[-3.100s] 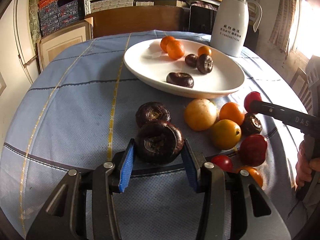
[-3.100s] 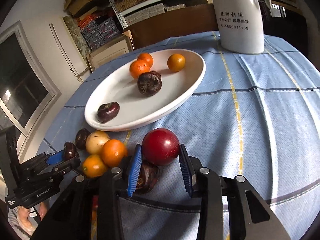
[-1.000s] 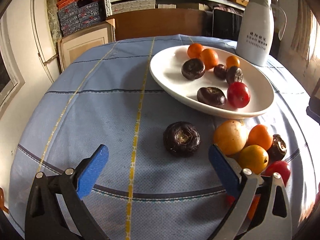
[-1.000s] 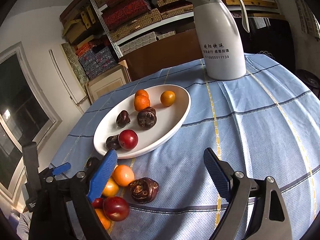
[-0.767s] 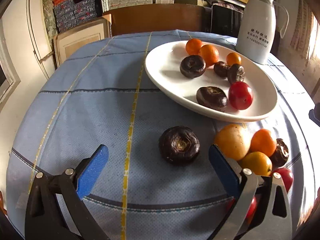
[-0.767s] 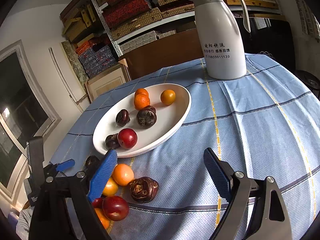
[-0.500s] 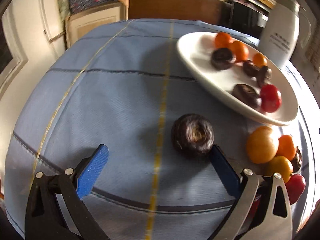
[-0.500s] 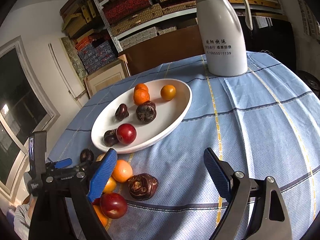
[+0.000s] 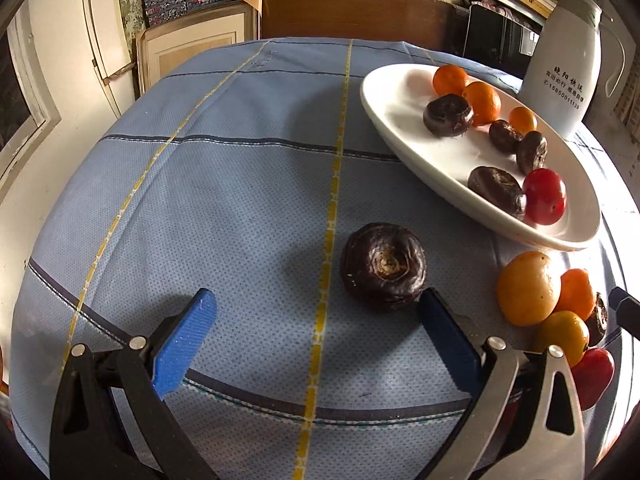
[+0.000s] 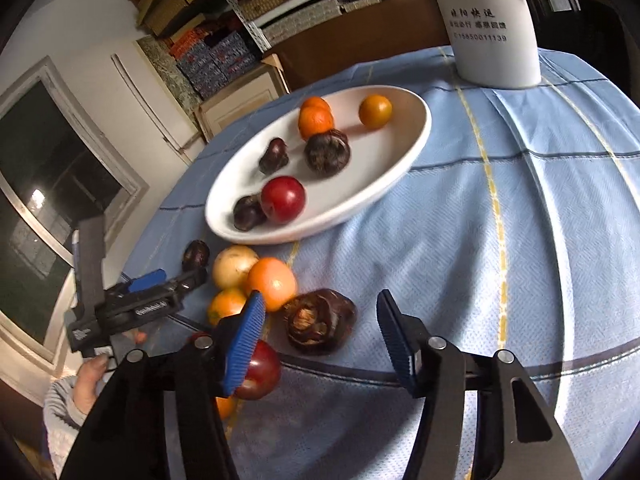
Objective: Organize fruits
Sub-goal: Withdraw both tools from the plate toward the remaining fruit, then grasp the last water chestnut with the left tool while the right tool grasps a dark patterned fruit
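A white oval plate holds oranges, dark water chestnuts and one red fruit. My left gripper is open and empty; a dark water chestnut lies on the cloth just beyond its right finger. My right gripper is open, its jaws either side of another dark chestnut on the cloth. A cluster of loose fruit lies beside it: a yellow fruit, oranges and a red fruit.
A white thermos jug stands behind the plate. The round table has a blue checked cloth. The left gripper's body shows in the right wrist view at the table's left edge. Shelves and boxes are behind.
My right gripper has dropped down and forward over the chestnut by the fruit cluster. My left gripper has swung left, so the lone chestnut now sits near its right finger.
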Motion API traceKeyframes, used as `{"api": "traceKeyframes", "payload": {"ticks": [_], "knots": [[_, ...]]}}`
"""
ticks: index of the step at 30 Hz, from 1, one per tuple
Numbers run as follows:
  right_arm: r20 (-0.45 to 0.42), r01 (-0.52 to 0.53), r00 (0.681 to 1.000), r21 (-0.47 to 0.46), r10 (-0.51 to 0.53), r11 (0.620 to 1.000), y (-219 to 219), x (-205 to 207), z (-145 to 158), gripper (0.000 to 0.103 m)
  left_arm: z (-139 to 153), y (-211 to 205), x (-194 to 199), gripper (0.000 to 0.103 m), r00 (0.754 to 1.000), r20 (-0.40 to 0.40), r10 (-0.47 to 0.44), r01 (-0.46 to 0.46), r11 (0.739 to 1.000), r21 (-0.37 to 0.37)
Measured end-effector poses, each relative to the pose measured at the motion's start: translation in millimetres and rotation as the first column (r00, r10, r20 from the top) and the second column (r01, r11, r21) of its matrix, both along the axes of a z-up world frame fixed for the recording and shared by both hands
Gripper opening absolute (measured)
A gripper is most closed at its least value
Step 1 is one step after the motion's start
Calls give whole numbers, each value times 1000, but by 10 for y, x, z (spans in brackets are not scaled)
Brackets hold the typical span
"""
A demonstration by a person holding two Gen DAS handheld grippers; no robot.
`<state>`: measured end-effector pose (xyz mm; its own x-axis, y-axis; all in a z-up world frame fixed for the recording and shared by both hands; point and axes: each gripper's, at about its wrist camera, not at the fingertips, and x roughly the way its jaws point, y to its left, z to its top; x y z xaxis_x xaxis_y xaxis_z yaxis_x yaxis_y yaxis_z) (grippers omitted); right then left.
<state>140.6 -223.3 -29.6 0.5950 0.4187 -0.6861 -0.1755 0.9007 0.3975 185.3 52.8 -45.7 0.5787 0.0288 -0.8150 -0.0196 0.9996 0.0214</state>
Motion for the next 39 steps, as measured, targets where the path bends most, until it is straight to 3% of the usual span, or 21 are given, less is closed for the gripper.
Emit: {"api": "traceKeyframes", "payload": {"ticks": [7, 11, 14, 21, 24, 32, 39], "knots": [[22, -27, 999, -185, 32, 982, 245, -33, -86, 59, -1, -1, 1, 99, 1000, 0, 0, 0, 1000, 1], [54, 48, 998, -267, -35, 962, 173, -22, -56, 58, 0, 1, -5, 99, 1000, 0, 1, -1, 1000, 1], [41, 68, 997, -238, -60, 969, 71, 4, -62, 58, -1, 2, -5, 99, 1000, 0, 1, -1, 1000, 1], [33, 26, 999, -266, -18, 964, 169, 19, -85, 57, 1, 0, -7, 99, 1000, 0, 2, -2, 1000, 2], [36, 45, 999, -252, -37, 967, 124, 24, -78, 46, 1, 0, -7, 99, 1000, 0, 2, -2, 1000, 1], [34, 47, 999, -250, -40, 967, 117, 40, -84, 46, 7, 2, -12, 99, 1000, 3, -2, 2, 1000, 1], [33, 47, 999, -255, -39, 966, 127, 34, -87, 47, 17, -88, 50, 99, 997, 12, -75, 75, 997, -13]]}}
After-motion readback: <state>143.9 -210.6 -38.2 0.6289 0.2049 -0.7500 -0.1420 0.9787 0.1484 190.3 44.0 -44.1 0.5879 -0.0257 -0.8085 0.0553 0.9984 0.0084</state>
